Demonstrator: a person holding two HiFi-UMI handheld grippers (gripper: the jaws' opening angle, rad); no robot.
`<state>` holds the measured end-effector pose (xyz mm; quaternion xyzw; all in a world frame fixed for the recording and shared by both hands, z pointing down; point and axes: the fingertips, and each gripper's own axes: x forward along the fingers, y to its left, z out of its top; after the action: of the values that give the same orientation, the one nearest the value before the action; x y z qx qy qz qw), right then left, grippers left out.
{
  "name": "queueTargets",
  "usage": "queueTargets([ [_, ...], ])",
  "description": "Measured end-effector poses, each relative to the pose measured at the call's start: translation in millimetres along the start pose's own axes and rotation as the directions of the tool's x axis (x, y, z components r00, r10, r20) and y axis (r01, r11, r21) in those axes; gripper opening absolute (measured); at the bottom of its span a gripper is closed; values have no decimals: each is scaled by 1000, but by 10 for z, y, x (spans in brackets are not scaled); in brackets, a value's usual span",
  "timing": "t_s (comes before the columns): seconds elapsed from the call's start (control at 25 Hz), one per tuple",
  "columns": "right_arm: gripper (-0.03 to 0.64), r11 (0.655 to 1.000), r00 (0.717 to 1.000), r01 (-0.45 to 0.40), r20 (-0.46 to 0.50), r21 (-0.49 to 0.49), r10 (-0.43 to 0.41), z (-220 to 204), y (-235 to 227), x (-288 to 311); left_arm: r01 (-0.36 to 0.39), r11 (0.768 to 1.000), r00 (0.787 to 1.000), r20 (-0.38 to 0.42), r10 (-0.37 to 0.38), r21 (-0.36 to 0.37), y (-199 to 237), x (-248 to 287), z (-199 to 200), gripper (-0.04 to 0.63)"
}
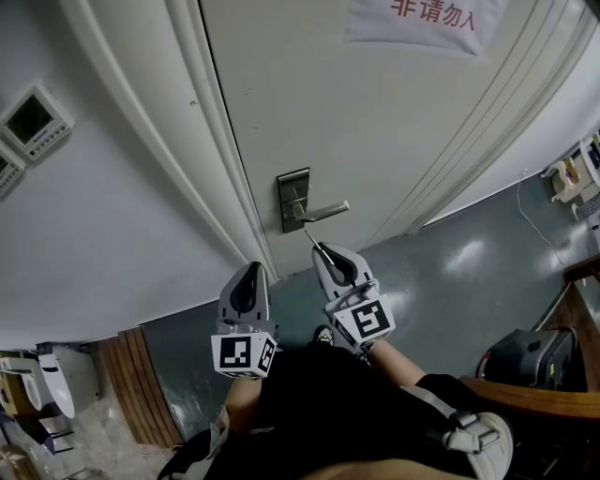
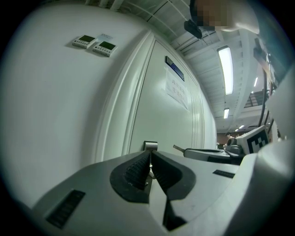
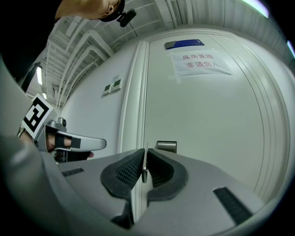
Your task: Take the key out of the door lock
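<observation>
A steel lock plate with a lever handle sits on the white door. My right gripper hangs just below the plate, shut on a thin metal key held edge-on between its pads. The key's blade points up toward the plate. In the left gripper view the key's tip stands free in the air, apart from the lock plate. My left gripper is beside it to the left, near the door frame, shut with nothing in it.
A paper notice hangs high on the door. Two wall control panels sit left of the frame. A black bag and wooden furniture stand at the right on the dark floor.
</observation>
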<state>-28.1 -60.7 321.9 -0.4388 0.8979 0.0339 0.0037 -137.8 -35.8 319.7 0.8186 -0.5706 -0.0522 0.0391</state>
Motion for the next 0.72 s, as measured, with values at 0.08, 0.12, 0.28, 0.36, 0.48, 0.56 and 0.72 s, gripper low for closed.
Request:
queueTargets([
  [0.08,31,1000,1000,-2,0,-1,2,3,10,-4,-5,1000,1000,-4,5,-1,8,-9,0,29],
  [0.12,31,1000,1000,-2,0,1,2,4,13,-8,-6,1000,1000,-3,6,-2,9,-12,-2,29],
  [0.28,31,1000,1000,1,-4,5,-1,2,7,-20,-2,1000,1000,-3,2,-6,-1,-15,-17,29],
  [0.36,31,1000,1000,2,-3,4,-2,2,3,-20,-5,1000,1000,-7,5,-5,0,-17,-13,29],
  [0.48,31,1000,1000,-1,3,5,1,10,2,-20,-10,1000,1000,-9,10,-3,8,-17,-6,29],
  [0.56,31,1000,1000,-7,3,8,7,10,6,-12,-8,1000,1000,0,8,-6,20,-11,-16,29],
  [0.72,31,1000,1000,-13,2,5,13,10,10,-5,-15,1000,1000,-6,15,-2,34,-8,0,29],
])
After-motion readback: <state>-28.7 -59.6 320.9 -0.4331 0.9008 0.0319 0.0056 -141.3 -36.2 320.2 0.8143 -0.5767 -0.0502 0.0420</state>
